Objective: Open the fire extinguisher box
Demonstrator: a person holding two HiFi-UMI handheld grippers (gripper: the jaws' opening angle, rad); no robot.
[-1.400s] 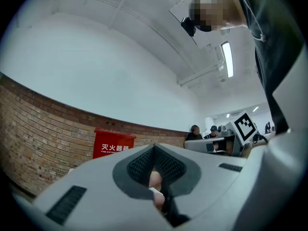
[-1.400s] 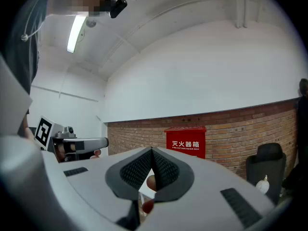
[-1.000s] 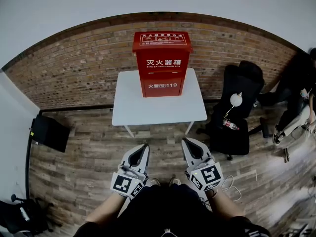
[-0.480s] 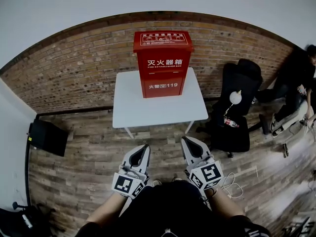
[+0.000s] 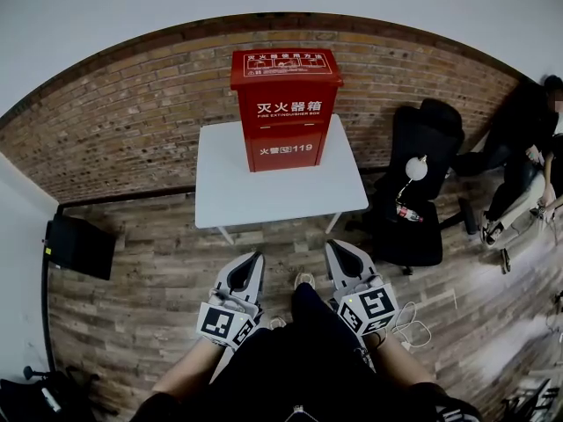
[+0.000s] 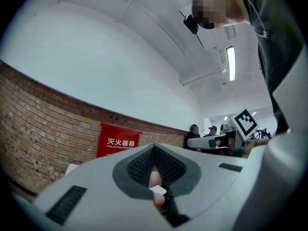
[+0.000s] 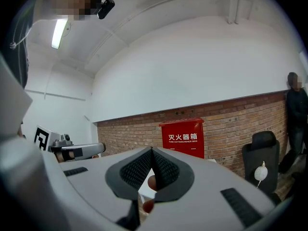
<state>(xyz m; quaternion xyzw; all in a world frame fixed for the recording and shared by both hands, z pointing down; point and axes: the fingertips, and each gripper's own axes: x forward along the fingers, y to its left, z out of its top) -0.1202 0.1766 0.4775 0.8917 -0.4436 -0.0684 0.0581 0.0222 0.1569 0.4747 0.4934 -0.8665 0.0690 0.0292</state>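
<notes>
A red fire extinguisher box with white lettering stands upright and closed on a white table against the brick wall. It also shows far off in the left gripper view as the red box and in the right gripper view as the red box. My left gripper and right gripper are held low near my body, well short of the table. Both are shut with nothing between their jaws.
A black office chair with a white lamp and a bottle stands right of the table. A person in black sits at the far right. A black case lies on the wooden floor at the left. A white cable lies by my right foot.
The box and table have shifted slightly up and left in the head view. A dark-trousered leg now shows stepping forward between the grippers. Both grippers keep their places and stay shut.
</notes>
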